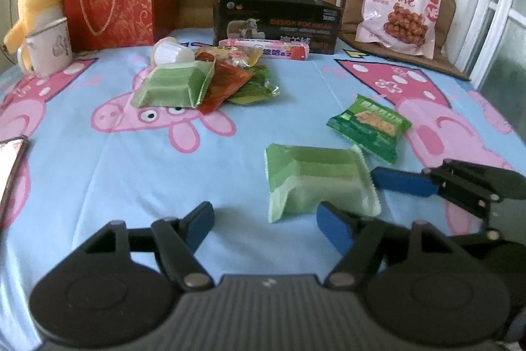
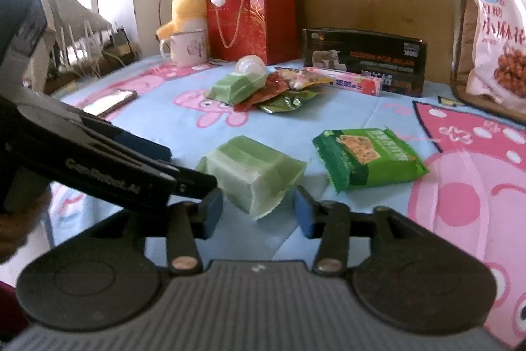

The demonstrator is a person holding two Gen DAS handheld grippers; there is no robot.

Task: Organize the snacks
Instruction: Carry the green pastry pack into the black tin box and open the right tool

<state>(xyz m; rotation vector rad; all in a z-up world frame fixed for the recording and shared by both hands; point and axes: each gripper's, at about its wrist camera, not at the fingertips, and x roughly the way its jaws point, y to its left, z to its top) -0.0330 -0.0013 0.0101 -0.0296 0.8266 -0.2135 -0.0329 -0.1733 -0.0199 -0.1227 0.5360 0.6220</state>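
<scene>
Left wrist view: left tool (image 1: 263, 222) spread, nothing between its pads. Pale green pack (image 1: 317, 178) lying flat on the bed sheet (image 1: 98, 173), just ahead and to the right of the tool's right pad, which sits at the pack's near corner without clearly pressing it. Right tool (image 1: 399, 183) reaching in from the far right, one blue pad near the pack's right edge; second pad not visible here, so its spread cannot be told from this view. Dark green cracker pack (image 1: 370, 127) beyond the pale one, farther right. Snack pile (image 1: 203, 81) well ahead and slightly left, black box (image 1: 276, 20) behind it.

Right wrist view: right tool (image 2: 258, 213) spread, pads either side of the pale green pack's (image 2: 251, 171) near corner, not pressing it. Pack straight ahead, long axis running diagonally from near left to far right across the tool's line. Left tool (image 2: 164, 160) entering from the left, tip near the pack's left end. Cracker pack (image 2: 366, 158) ahead and right, apart from the pale one. Pile (image 2: 263, 87) far ahead.

Judged: right tool better lined up for a pinch. Only this view shows the straddle; only the left shows the right-edge gap.
</scene>
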